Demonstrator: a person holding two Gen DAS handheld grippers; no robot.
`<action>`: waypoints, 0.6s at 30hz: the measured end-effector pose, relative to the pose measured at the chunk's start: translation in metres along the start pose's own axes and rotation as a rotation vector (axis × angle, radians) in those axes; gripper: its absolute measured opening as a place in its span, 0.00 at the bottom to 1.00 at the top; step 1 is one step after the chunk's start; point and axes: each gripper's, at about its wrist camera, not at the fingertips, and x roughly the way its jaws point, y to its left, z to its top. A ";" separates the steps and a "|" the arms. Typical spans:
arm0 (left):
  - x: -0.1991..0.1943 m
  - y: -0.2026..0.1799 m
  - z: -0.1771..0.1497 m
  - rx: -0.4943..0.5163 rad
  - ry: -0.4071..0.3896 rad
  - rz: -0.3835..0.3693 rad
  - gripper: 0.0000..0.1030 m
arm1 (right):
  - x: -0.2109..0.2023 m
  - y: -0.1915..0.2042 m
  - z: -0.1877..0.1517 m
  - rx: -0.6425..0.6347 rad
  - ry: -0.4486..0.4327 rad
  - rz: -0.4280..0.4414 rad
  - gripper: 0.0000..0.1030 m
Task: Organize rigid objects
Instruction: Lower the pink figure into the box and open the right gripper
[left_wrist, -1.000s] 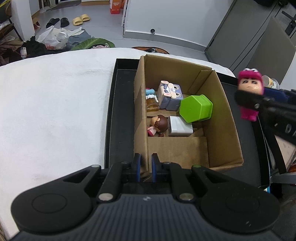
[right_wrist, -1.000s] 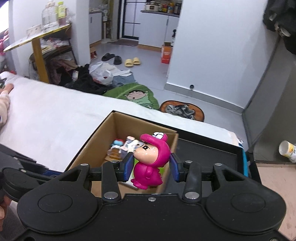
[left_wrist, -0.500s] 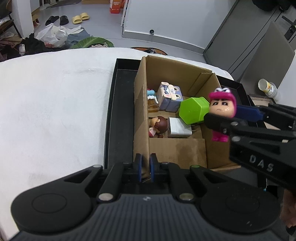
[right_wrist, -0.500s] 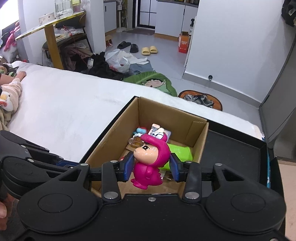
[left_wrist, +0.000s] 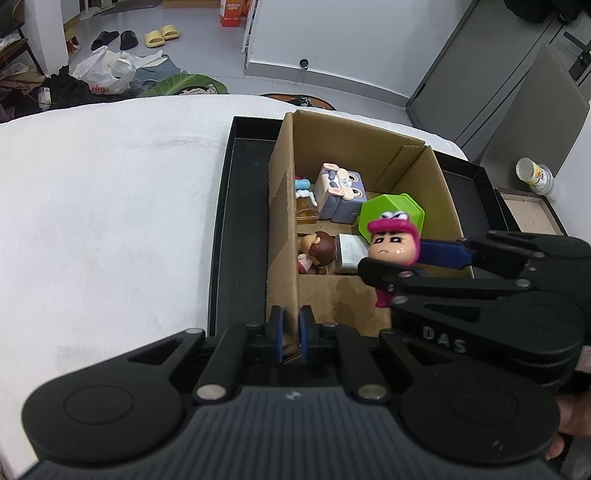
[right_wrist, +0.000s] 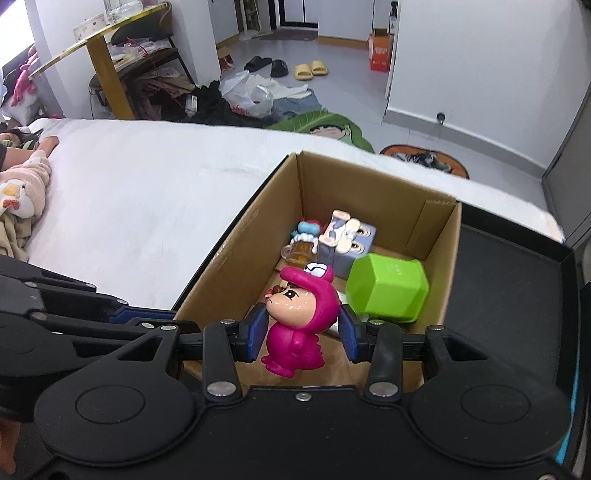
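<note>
- The pink figure (right_wrist: 300, 320) is glossy moulded plastic: a rounded body in a magenta hooded suit, a smooth peach face, stubby feet.
- The right gripper (right_wrist: 302, 338) holds it upright, clamped at the body between two flat blue pads (right_wrist: 257, 334); head above the pads, feet hanging below them.
- Seen from the left wrist, the figure (left_wrist: 393, 246) hangs over the near right part of the box (left_wrist: 282, 221), above the open top.
- The box is plain brown corrugated card, rectangular, flaps up, with a stained near wall; it sits in a shallow black tray (left_wrist: 221, 229) with a matte raised rim.
- The tray rests on a white, soft, slightly napped cloth surface (left_wrist: 110, 206).
- In the box: a bright green hexagonal plastic tub (right_wrist: 388, 290) on its side, a lilac blocky toy (right_wrist: 347, 242) with cartoon faces, a clear amber mug-shaped toy (right_wrist: 301, 251), a small brown-haired doll (left_wrist: 318, 251), and a flat white block (left_wrist: 349, 253).
- The left gripper (left_wrist: 290, 338) has its blue pads narrowly apart astride the near left corner of the box wall; whether they pinch the card I cannot tell.
</note>
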 end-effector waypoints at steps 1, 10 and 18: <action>0.000 0.000 0.000 0.001 0.001 0.000 0.08 | 0.002 0.001 -0.001 -0.003 0.005 -0.005 0.40; 0.001 0.000 0.000 0.003 0.002 0.004 0.08 | 0.012 0.008 -0.007 -0.043 0.026 -0.060 0.42; 0.002 -0.002 0.000 0.010 0.005 0.011 0.08 | -0.003 0.001 -0.005 -0.020 -0.006 -0.058 0.42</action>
